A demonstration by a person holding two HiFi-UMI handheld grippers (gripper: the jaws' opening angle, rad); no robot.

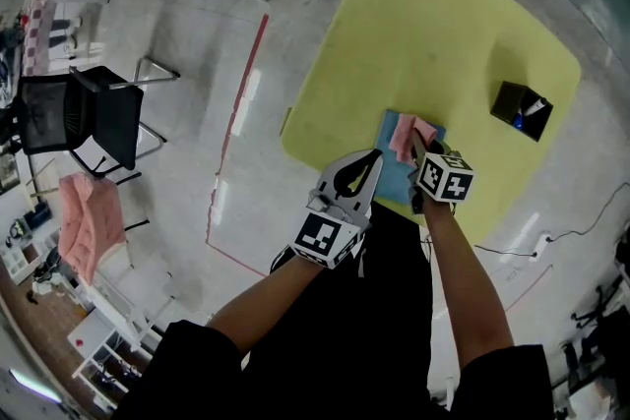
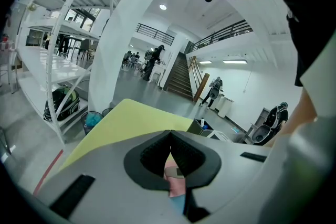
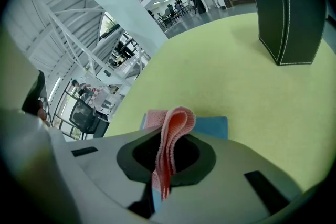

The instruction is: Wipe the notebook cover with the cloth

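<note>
A folded, ribbed pink cloth [image 3: 171, 136] is pinched in the right gripper [image 3: 167, 150] over the blue notebook [image 3: 212, 126]. The left gripper [image 2: 169, 136] is closed on nothing.

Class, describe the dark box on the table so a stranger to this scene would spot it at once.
Find the yellow table. Toward its right side in the head view, apart from the blue notebook and pink cloth, stands the dark box. It is the only dark, upright thing there, with pale stitching along its edges.
</note>
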